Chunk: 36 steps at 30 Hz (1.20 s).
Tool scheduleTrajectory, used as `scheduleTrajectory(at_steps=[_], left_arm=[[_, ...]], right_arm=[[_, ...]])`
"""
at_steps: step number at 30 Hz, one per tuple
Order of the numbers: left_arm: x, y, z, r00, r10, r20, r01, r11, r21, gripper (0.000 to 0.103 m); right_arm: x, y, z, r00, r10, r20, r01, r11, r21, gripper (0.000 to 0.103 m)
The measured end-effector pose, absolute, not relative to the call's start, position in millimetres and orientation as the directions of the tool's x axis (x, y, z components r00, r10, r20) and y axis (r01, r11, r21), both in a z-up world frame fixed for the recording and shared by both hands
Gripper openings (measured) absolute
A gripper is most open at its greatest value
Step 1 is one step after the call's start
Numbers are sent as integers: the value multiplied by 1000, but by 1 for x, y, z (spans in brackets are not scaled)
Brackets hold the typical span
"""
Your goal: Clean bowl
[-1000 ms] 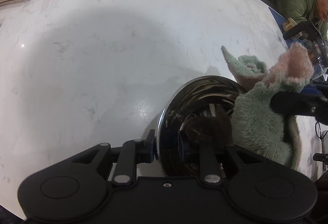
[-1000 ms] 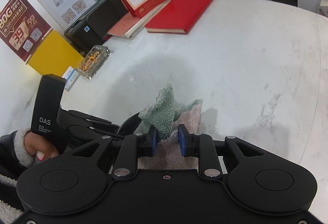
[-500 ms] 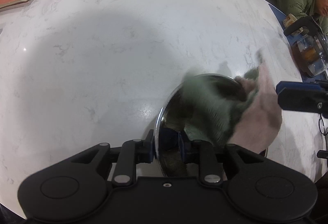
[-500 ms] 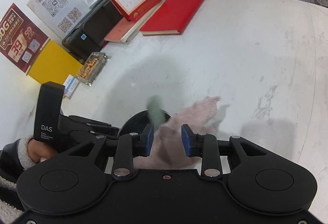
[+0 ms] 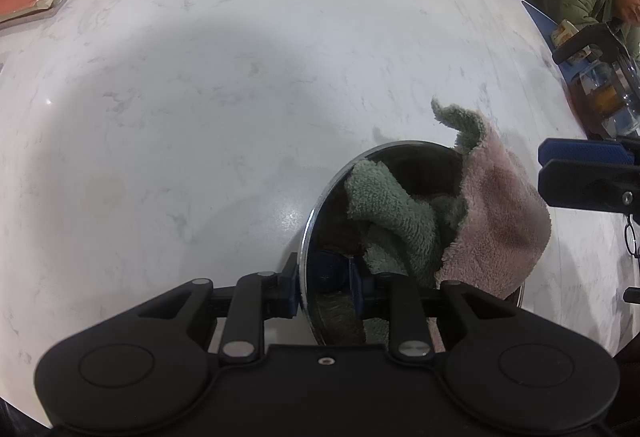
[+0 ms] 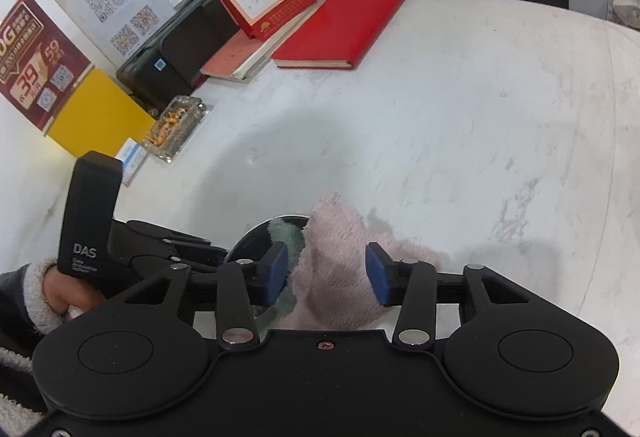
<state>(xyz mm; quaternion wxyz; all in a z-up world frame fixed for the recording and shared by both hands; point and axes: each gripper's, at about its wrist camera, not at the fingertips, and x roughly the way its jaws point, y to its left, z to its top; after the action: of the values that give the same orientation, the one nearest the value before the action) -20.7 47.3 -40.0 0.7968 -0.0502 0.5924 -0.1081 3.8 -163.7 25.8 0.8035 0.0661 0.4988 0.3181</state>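
Steel bowl (image 5: pixel 384 165) pinched at rim by left fingers (image 5: pixel 290 291); right fingers (image 6: pixel 276 269) opening, releasing cloth (image 5: pixel 500 221). Best regrasped before wiping inside.

A shiny steel bowl (image 5: pixel 416 153) stands on the white marble desk (image 5: pixel 200 117), well in from its far edge and apart from the things at its far left corner. Its polished rim catches the light and its dark inside mirrors the cloth. A fluffy cloth (image 5: pixel 500 213), sage green on one face and pale pink on the other, lies crumpled in the bowl: the green folds sag inside, the pink part drapes over the right rim onto the desk, and one green corner sticks up above the far rim.
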Motion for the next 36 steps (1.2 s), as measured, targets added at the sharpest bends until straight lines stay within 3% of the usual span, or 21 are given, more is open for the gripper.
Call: scheduleTrajectory(at_steps=[9,22,36], left_arm=[[-20,47,-41,270,-239,-933,109,970,-217,25],[-20,47,-41,260,-246,-934,115,968,-223,25],[-20,43,-40,254,-240,-937,122,969,-215,25]], right_arm=[[6,-172,21,306,577,-757,-386,802,456,56],[-1,-251,-39,338,679,-652,72,672,737,61],[4,-249,-85,348,767,-539,241,483,842,64]])
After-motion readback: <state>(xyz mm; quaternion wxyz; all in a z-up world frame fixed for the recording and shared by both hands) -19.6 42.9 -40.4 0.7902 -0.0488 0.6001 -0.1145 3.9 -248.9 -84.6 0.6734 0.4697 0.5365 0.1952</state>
